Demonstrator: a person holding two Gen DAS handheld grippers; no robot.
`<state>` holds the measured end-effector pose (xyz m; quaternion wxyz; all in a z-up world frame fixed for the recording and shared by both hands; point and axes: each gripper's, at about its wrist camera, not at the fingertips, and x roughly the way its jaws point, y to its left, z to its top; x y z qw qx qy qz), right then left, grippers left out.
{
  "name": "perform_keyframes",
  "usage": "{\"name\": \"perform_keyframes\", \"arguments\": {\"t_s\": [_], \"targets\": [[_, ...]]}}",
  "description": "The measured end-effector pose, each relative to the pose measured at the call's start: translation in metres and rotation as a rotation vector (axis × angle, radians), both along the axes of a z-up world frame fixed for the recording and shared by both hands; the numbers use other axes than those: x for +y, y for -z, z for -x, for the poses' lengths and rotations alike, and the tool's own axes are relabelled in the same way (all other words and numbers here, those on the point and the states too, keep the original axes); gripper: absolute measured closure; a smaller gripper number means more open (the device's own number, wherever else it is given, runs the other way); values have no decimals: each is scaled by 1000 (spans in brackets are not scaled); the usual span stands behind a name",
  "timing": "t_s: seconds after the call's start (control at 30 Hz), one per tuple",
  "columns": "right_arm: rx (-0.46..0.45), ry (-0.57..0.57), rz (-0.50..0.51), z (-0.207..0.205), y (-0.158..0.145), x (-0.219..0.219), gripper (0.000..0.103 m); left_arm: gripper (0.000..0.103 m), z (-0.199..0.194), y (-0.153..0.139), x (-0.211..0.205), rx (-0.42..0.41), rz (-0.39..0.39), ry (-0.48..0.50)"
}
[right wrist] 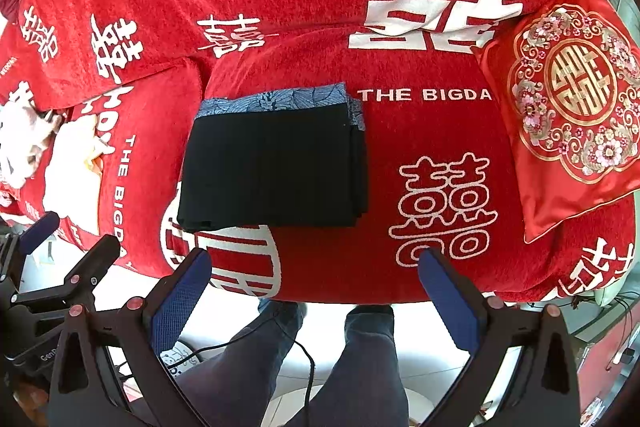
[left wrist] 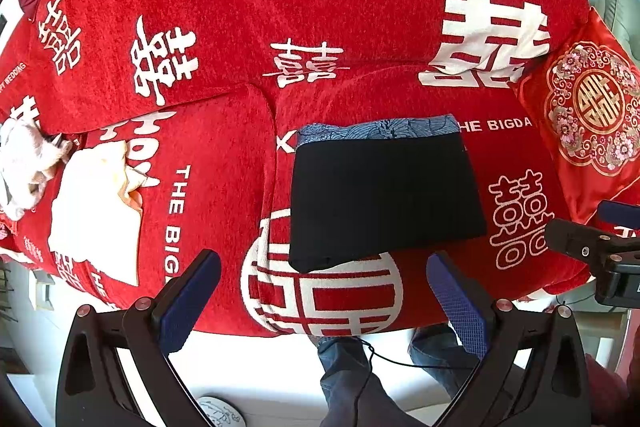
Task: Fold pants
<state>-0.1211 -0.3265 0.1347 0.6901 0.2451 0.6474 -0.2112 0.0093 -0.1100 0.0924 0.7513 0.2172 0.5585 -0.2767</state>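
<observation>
The black pants (left wrist: 382, 199) lie folded into a flat rectangle on the red sofa seat (left wrist: 460, 267), on top of a blue patterned cloth (left wrist: 380, 129) that shows along the far edge. They also show in the right wrist view (right wrist: 276, 171). My left gripper (left wrist: 324, 287) is open and empty, just in front of the pants' near edge. My right gripper (right wrist: 316, 283) is open and empty, over the seat's front edge, a little right of the pants. The right gripper's fingers also show at the right edge of the left wrist view (left wrist: 592, 247).
A red embroidered cushion (right wrist: 568, 107) leans at the sofa's right end. White and cream clothes (left wrist: 96, 203) lie on the left seat cushion. The person's legs in jeans (right wrist: 320, 363) stand on the white floor before the sofa, with a black cable (right wrist: 308, 367).
</observation>
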Motion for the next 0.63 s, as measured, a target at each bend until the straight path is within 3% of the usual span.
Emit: {"name": "perform_keyframes", "arguments": {"t_s": [0.63], "targets": [[0, -3, -5, 0, 1, 4, 0, 0, 1, -1, 5, -3, 17, -3]]}}
